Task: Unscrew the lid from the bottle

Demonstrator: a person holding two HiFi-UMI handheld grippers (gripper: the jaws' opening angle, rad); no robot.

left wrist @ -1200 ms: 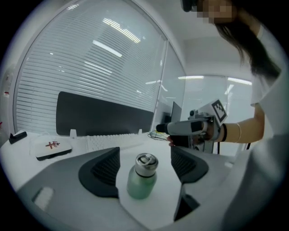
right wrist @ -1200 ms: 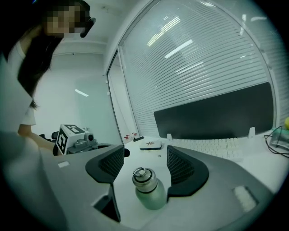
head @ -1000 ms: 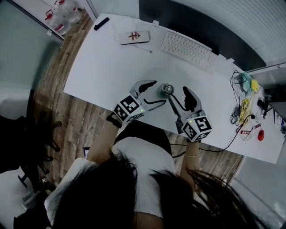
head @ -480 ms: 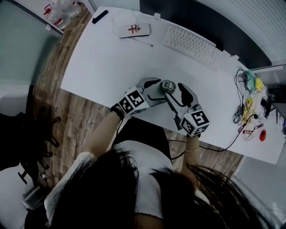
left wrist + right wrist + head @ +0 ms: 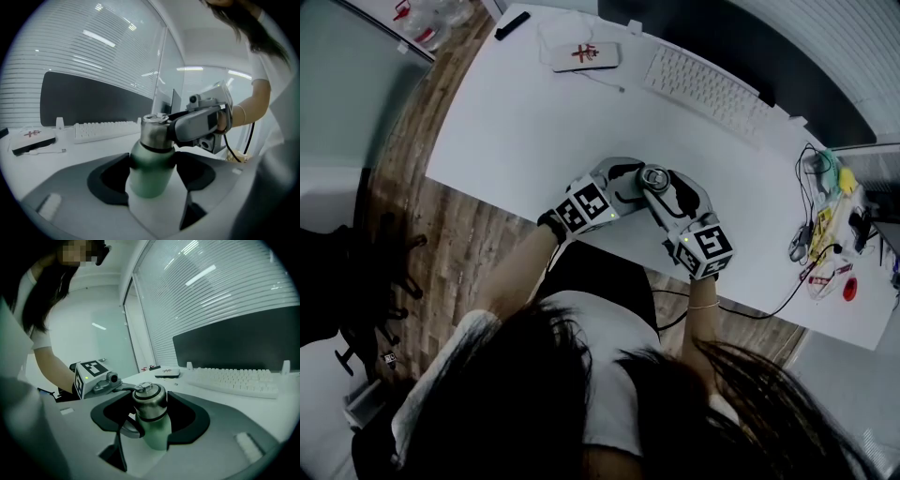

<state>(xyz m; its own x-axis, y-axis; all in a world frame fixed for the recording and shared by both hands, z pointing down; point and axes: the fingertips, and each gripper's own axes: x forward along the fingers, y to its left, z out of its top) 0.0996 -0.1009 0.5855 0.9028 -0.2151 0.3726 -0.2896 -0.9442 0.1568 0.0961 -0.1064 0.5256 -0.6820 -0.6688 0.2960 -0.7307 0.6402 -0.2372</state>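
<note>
A green bottle [image 5: 654, 180] with a steel lid [image 5: 149, 401] stands upright near the front edge of the white desk [image 5: 516, 131]. My left gripper [image 5: 628, 183] comes in from the left at the level of the green body [image 5: 150, 171]. Its jaws have just been closing, and both pads look flush against the body's sides. My right gripper [image 5: 671, 187] reaches in from the right at lid height [image 5: 154, 130]. Its jaws have also been closing. The lid sits between them, with a gap still showing on the left side in the right gripper view.
A white keyboard [image 5: 703, 84] and a black monitor [image 5: 722, 33] lie at the back of the desk. A white box with a red mark [image 5: 584, 56] is at the back left. Cables and small items [image 5: 820, 220] crowd the right end. The desk's front edge is just behind the grippers.
Both grippers have come down and drawn in around the bottle from either side. Their jaws now stand narrower than in the earlier frames.
</note>
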